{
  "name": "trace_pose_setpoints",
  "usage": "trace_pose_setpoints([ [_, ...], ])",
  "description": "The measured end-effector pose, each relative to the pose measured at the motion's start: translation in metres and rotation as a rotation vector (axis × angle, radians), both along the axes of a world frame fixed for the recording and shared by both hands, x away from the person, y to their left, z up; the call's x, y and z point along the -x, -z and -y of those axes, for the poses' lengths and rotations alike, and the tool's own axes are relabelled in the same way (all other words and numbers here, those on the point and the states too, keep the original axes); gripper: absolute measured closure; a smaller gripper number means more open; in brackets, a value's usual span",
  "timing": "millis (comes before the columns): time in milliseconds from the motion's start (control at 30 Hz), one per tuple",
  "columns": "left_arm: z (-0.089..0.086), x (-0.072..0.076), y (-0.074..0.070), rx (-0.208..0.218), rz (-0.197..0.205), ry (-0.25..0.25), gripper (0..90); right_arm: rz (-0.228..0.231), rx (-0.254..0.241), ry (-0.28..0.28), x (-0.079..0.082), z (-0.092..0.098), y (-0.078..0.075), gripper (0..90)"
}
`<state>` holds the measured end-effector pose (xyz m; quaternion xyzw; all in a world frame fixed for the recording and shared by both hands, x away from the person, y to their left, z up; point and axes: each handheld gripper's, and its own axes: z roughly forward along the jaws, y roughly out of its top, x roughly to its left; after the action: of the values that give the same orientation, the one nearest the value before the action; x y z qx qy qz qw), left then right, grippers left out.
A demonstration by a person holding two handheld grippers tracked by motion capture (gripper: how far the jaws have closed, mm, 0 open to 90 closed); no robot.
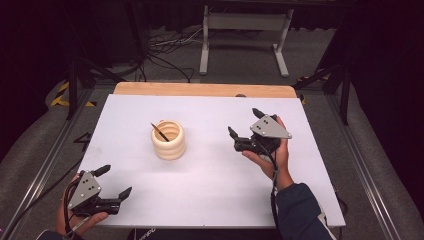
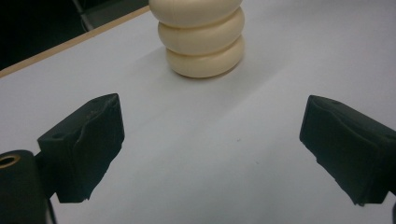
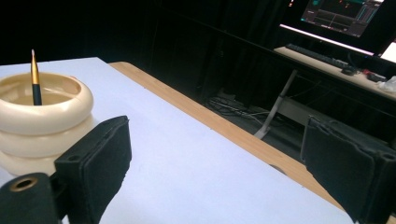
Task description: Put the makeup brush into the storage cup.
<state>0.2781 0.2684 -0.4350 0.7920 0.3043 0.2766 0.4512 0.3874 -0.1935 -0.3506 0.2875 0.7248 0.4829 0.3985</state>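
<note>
Standing unlabelled, cream ringed holder (image 1: 168, 140) (dark pencil (image 1: 160, 132) inside) on white table (image 1: 210, 200).

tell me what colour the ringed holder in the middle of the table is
The holder is cream, a pale ivory; the left gripper view shows it best.
</note>
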Motion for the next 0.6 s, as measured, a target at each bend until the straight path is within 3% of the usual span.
trace_pose_setpoints([
  [300, 0.001, 0.0, 0.0, 0.001, -0.004, 0.003, 7.2, 0.006, 0.01, 0.005, 0.006, 0.015, 0.001, 9.4],
  [600, 0.0, 0.0, 0.0, 0.0, -0.003, 0.002, 7.1, 0.023, 0.055, 0.004, 0.017, 0.026, 0.005, 9.3],
])
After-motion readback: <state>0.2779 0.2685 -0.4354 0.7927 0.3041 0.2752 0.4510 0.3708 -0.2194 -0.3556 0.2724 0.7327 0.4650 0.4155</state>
